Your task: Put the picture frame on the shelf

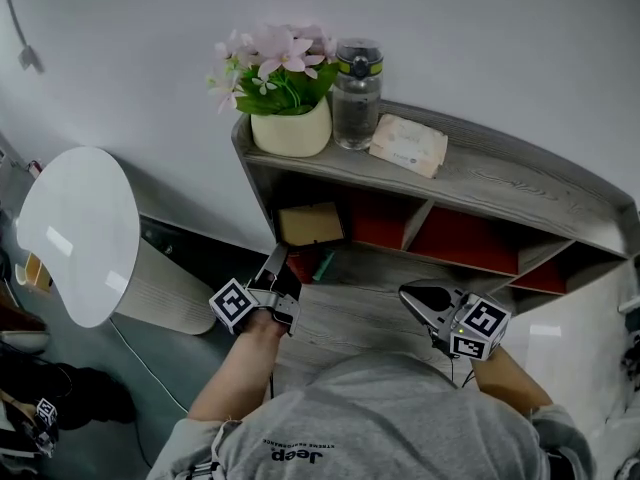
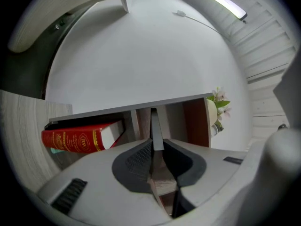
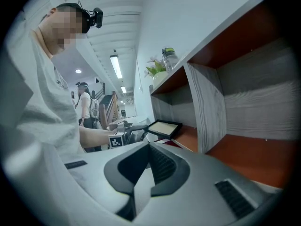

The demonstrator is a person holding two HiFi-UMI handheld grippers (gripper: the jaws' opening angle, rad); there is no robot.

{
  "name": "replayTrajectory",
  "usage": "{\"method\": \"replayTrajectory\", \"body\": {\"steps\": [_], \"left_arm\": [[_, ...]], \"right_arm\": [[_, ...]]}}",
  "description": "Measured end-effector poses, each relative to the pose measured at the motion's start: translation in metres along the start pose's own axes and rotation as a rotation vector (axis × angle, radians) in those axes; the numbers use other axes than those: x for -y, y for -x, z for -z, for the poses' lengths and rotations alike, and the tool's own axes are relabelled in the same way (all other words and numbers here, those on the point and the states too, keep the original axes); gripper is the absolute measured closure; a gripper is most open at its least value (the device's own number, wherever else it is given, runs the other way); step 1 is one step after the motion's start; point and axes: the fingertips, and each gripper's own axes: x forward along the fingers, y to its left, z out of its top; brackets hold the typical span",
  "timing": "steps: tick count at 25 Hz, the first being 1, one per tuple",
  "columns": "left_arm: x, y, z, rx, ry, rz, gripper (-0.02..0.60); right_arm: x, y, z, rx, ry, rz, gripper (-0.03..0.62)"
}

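Midway, I judge: the left gripper (image 1: 278, 260) has its fingers clamped on the picture frame (image 1: 310, 224) at the nine-o'clock compartment of the shelf (image 1: 500, 175), not yet set down; the right gripper (image 1: 415, 296) has its fingers closed, empty.

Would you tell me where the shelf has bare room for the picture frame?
The top board is bare right of the tissue pack; the red-backed middle compartment looks empty. Crowded: the flower pot and bottle end, and around the red book.

Flower pot (image 1: 290, 128), water bottle (image 1: 357, 93) and packet (image 1: 408, 145) stand in a row.
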Motion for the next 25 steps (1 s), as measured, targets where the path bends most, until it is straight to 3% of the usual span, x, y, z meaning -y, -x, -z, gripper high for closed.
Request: {"method": "replayTrajectory", "body": {"steps": [15,20,25], "left_arm": [[-0.008,-0.034,-0.005,-0.044,0.003,-0.069,0.495],[-0.006,-0.051,-0.006,-0.063,-0.015,-0.034,0.492],[-0.014,-0.055,-0.011,-0.074,-0.018,-0.082,0.483]], "right_arm": [[0.006,-0.004,0.005,-0.013,-0.016,0.027,0.585],[0.007,-0.005,0.005,-0.011,-0.019,0.030,0.585],[0.007,-0.005,0.007,-0.018,-0.023,0.027,0.585]]}}
